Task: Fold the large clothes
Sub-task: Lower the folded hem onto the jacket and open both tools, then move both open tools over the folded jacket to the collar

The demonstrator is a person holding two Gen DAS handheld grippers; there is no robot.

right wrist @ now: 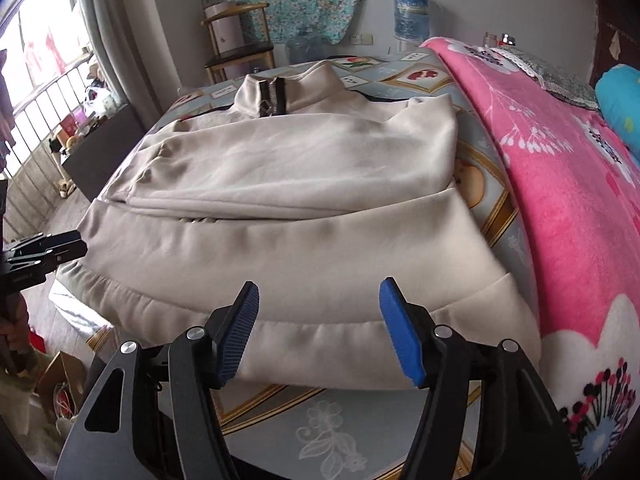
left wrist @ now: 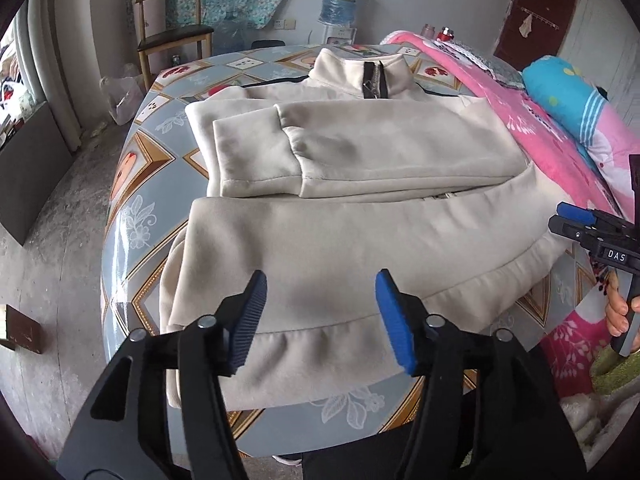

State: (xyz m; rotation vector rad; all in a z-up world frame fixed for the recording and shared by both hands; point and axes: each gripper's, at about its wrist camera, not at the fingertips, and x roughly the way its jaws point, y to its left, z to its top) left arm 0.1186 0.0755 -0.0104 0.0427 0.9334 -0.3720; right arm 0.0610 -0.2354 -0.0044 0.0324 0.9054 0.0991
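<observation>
A cream zip-neck jacket (left wrist: 340,152) lies flat on the patterned table (left wrist: 132,184), collar at the far side and both sleeves folded across its chest. My left gripper (left wrist: 318,280) hovers open just above the near hem, nothing between its blue pads. The right wrist view shows the same jacket (right wrist: 296,168), with my right gripper (right wrist: 316,290) open over the hem's right part and empty. The right gripper (left wrist: 580,232) also appears at the right edge of the left wrist view, held by a hand (left wrist: 618,312). The left gripper (right wrist: 44,254) shows at the left edge of the right wrist view.
A pink flowered blanket (right wrist: 568,200) lies along the table's right side, with a turquoise pillow (left wrist: 560,92) on it. A wooden chair (left wrist: 172,36) and a water dispenser bottle (left wrist: 340,0) stand behind the table. The floor (left wrist: 52,248) drops off to the left.
</observation>
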